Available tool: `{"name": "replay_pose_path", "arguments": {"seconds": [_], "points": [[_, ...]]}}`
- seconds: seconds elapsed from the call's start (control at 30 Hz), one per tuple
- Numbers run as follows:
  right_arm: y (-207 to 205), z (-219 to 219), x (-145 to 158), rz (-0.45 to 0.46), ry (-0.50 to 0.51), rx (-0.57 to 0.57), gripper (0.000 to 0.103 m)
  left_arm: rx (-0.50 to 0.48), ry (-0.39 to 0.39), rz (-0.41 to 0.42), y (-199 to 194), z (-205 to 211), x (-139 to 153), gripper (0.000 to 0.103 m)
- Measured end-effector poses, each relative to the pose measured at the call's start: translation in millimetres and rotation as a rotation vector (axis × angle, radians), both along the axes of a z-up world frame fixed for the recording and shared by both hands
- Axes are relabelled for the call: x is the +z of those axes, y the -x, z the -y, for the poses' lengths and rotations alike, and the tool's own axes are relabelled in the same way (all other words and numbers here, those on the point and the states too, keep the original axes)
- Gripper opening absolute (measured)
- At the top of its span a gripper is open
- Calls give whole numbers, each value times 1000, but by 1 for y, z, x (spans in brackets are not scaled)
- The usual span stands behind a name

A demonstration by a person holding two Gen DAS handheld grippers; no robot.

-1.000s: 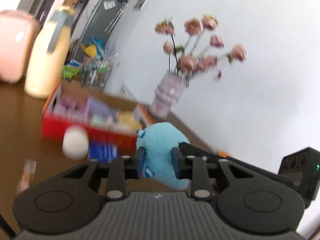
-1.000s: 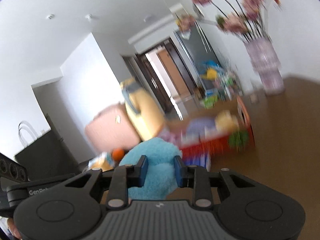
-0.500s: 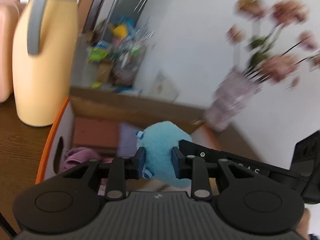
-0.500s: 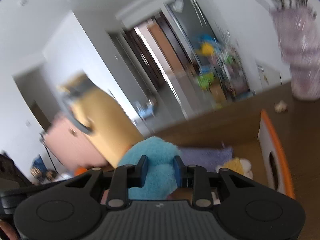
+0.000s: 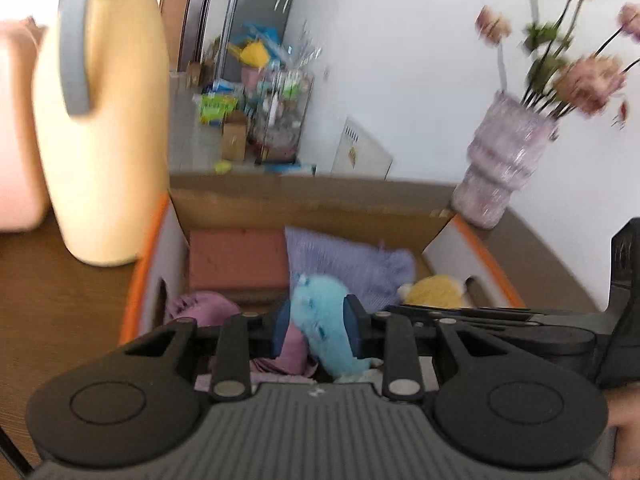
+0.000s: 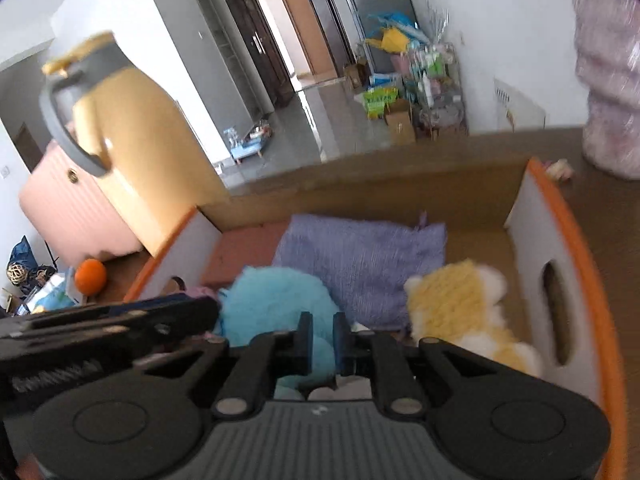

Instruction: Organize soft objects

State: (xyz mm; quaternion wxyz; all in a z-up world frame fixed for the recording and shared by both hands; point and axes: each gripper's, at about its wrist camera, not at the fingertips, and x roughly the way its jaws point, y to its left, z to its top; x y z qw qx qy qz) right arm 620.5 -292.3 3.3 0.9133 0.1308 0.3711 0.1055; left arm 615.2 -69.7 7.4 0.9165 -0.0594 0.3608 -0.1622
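A fluffy light-blue plush toy point(image 5: 326, 328) is held over the open cardboard box point(image 5: 304, 200) with orange edges. My left gripper point(image 5: 318, 330) is shut on the blue plush from its left side. My right gripper point(image 6: 322, 340) is shut on the same plush point(image 6: 276, 304) from the other side; its body bulges left of my fingers. Inside the box lie a purple knitted cloth point(image 6: 360, 264), a yellow-and-white plush point(image 6: 460, 304), a pink cloth point(image 5: 204, 308) and a reddish-brown pad point(image 5: 236, 258).
A tall yellow jug point(image 5: 104, 120) with a grey handle stands left of the box on the brown wooden table point(image 5: 60, 320). A lilac vase point(image 5: 500, 172) with pink flowers stands at the right. A pink suitcase point(image 6: 72, 208) and an orange ball point(image 6: 91, 276) are at the far left.
Both grippers have carried the blue plush forward and down, from in front of the box to over its inside. The right jaws look pressed closer together than before.
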Motion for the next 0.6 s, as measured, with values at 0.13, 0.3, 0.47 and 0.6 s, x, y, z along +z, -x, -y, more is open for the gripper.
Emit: {"name": "replay_pose_path", "arguments": {"seconds": [0.13,0.3,0.47,0.6], "points": [[35,7,52,78,45,-2,14,17,9,76,33,-17,47,32],[111,22,108,212,164,-4,43,52,-39,188,102,-45,99,51],[190,27,133,348,307,-25,87,134,-122,364,193,-74,117,83],[226,22,140,401,323,-39,87,184,-151,453,242,-84,122,83]]}}
